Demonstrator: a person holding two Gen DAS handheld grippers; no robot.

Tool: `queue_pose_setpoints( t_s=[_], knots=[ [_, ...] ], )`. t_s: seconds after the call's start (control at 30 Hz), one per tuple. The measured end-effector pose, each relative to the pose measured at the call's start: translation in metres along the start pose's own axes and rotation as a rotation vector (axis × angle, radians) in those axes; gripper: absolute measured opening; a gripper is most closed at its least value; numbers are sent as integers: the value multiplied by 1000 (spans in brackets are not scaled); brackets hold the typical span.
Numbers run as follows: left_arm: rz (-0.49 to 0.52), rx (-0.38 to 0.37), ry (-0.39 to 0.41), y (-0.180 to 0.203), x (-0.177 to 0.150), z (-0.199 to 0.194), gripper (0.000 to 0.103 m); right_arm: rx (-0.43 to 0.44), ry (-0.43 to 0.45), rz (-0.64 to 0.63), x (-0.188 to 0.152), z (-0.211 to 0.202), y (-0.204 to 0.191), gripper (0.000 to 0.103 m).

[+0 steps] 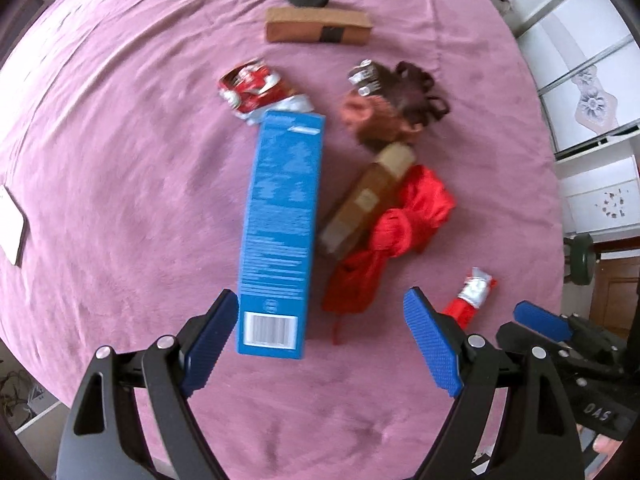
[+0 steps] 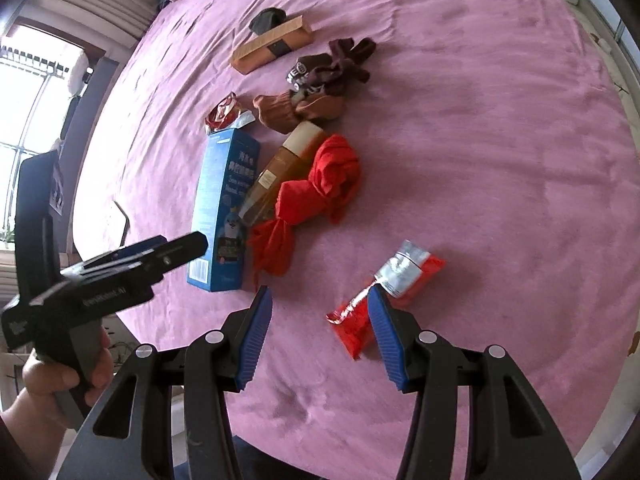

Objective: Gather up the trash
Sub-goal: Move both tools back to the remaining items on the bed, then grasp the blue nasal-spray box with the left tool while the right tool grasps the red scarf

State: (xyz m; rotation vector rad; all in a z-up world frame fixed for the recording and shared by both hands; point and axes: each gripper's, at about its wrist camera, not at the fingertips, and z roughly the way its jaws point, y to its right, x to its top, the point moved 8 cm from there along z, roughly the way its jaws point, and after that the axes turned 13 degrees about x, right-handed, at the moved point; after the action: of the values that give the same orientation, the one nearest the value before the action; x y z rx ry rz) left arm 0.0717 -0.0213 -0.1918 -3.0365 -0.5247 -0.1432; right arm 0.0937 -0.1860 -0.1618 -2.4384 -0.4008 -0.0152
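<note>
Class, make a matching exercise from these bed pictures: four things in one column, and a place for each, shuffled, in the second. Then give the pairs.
Things:
1. blue carton
2. tan box
3. red cloth bundle
4. red wrapper

Places:
A. farthest back, beside a black object
B. just ahead of the right gripper
C. against the left gripper's left finger
D. beside the amber bottle

Pairs: 1-C, 2-A, 3-D, 4-B

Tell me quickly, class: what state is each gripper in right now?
Left gripper: jaws open, holding nothing, beside the blue box.
Right gripper: jaws open, empty, near the red wrapper.
</note>
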Motion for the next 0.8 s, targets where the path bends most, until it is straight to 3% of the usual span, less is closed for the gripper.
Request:
queue_pose_setpoints(
  t_s=[0.4,0.6,0.67,0.8],
  knots=[
    [8,-8,-85,-21,6,58,80,-12,-53,44,15,42,4,50],
    [-6,-34,-133,-28,14,81,63,-8,-69,67,30,58,8,50],
    [2,-30,-141,-29,16,86,53,-9,-67,74,35,61,9,50],
    [14,-21,-142,-29,20,91,51,4,-67,94,47,68,9,56]
  ],
)
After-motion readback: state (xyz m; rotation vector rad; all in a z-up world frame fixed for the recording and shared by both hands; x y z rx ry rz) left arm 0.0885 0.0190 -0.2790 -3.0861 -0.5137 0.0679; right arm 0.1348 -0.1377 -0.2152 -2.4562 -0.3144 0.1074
